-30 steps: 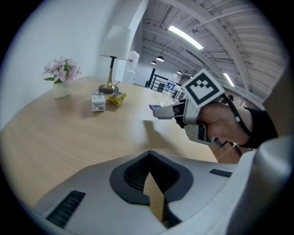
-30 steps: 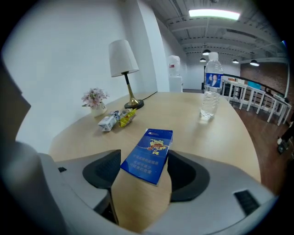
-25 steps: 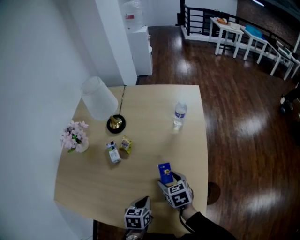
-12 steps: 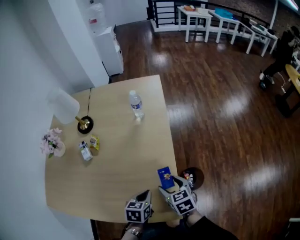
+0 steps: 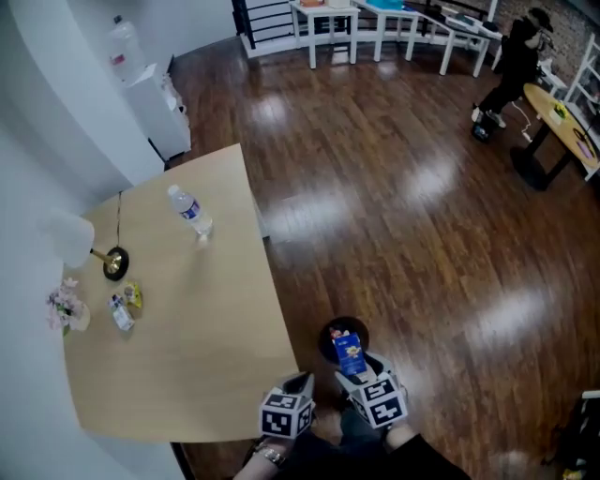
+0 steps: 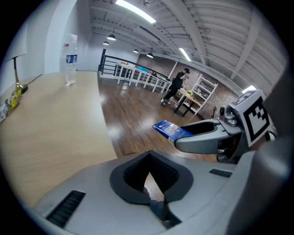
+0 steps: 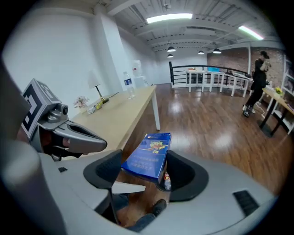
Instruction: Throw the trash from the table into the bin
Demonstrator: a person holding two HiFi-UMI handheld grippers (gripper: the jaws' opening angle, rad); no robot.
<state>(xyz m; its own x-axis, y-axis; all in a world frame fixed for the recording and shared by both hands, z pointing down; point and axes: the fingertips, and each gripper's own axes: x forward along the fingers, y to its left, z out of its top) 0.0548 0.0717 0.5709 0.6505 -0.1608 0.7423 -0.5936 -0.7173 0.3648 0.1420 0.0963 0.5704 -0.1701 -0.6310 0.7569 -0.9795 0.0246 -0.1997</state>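
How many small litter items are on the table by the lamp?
2: a yellow packet next to the lamp base, and a white carton beside it, toward the flowers. Tinier scraps may go unseen.

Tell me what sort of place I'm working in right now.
Probably an open, loft-style office or studio. There is a wide dark wood floor, a row of white tables along a black railing, and a water dispenser against the wall.

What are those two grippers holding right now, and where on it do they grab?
The right gripper holds a blue box, clamped by its lower end, with the rest sticking out ahead. The left gripper holds nothing.
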